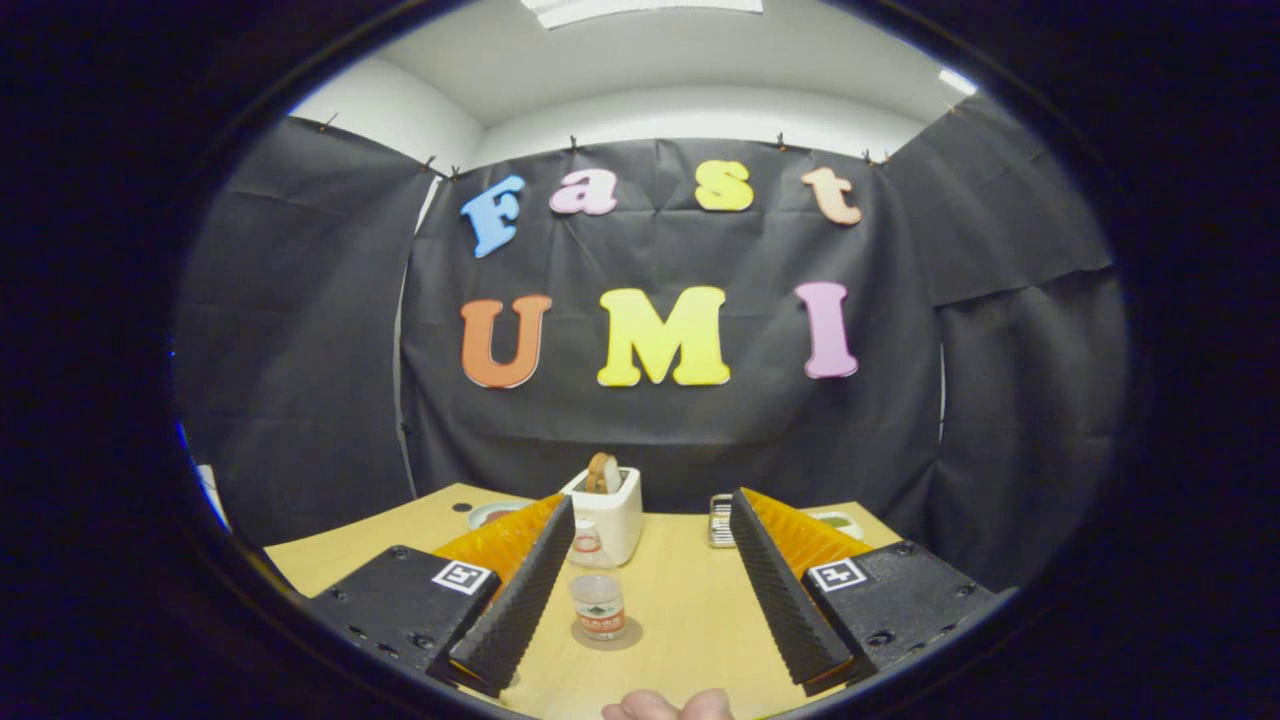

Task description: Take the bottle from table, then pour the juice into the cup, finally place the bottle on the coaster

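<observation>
On table: clear plastic bottle (597, 585) stood upright on round coaster (607, 635), before white toaster (608, 512).
Gripper (650, 525): fingers spread wide, nothing held.

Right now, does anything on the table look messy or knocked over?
No, nothing stands out. The bottle stands upright on its coaster, the toaster sits straight behind it, and the open gripper holds nothing. I see no spill.

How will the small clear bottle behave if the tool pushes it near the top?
The bottle looks narrow and upright, so it may tip easily. Its clear wall suggests thin plastic, probably light and slightly soft. It stands on a round coaster, between the open tool fingers, untouched.
</observation>
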Motion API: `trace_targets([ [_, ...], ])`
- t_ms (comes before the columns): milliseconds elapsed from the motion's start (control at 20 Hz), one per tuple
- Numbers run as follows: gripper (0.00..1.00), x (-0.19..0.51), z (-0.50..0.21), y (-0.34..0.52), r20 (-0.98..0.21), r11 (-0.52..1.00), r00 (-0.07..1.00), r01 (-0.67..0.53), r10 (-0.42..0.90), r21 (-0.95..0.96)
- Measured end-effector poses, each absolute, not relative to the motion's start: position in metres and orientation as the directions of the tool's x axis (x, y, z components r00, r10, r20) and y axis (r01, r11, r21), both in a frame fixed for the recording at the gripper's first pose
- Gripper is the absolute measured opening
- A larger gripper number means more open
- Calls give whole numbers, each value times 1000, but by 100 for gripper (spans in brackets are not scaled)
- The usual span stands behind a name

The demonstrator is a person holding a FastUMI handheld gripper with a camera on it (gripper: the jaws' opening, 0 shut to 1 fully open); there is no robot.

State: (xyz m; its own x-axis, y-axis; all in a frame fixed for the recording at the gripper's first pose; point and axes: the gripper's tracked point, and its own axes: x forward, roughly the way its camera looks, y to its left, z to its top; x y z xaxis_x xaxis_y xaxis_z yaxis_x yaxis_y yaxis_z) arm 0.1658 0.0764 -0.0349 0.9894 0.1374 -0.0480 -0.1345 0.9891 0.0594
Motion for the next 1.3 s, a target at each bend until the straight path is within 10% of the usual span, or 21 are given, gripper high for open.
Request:
trace_targets([
  [1300, 100, -10, 12, 32, 26, 998, 1000, -10, 8, 65],
])
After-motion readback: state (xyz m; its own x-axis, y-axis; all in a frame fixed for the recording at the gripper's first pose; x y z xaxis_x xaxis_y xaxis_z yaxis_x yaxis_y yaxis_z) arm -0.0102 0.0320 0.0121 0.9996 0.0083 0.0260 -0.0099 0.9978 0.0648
